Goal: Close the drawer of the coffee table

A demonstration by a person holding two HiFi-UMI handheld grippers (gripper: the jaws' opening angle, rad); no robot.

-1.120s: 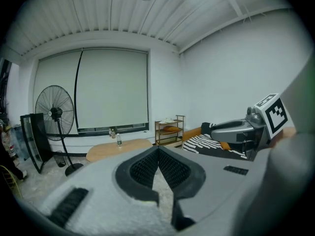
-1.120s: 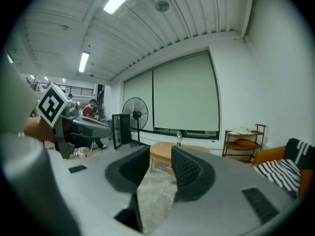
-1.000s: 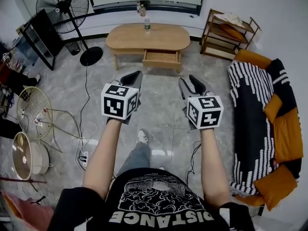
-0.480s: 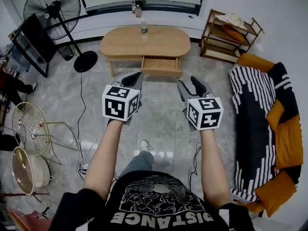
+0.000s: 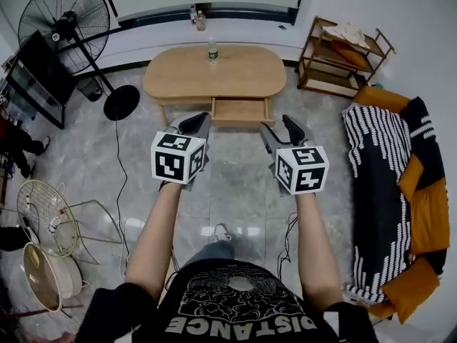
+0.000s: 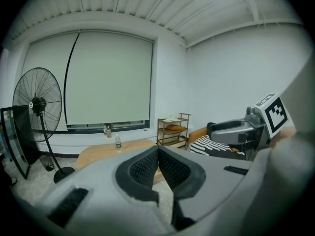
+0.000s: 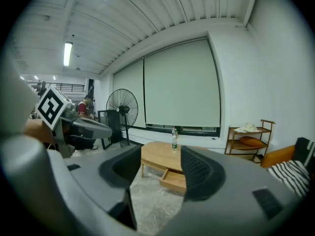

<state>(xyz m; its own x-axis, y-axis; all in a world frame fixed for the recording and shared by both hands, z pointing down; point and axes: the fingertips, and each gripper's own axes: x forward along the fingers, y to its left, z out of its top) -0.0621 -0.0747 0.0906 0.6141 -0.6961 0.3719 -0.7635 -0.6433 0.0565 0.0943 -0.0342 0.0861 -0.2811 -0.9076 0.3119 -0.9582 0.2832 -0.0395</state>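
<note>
The oval wooden coffee table (image 5: 214,73) stands ahead, and its drawer (image 5: 240,111) is pulled out toward me. A water bottle (image 5: 212,51) stands on the tabletop. Both grippers are held over the floor just short of the drawer, touching nothing. My left gripper (image 5: 194,125) is shut, with its pads meeting and nothing between them. My right gripper (image 5: 280,128) is open and its jaws are opening, with nothing between them. In the right gripper view the drawer (image 7: 174,178) shows through the gap of the right gripper (image 7: 156,163). The left gripper (image 6: 158,151) partly hides the table (image 6: 98,151).
A standing fan (image 5: 64,20) and a dark rack are at the far left. A wooden shelf (image 5: 343,48) stands at the back right and a sofa (image 5: 400,177) with orange cushions along the right. Cables and wire stools (image 5: 46,213) lie on the floor at left.
Both grippers and I have come closer to the coffee table, so the drawer now lies just beyond the fingertips. The right jaws have spread wider.
</note>
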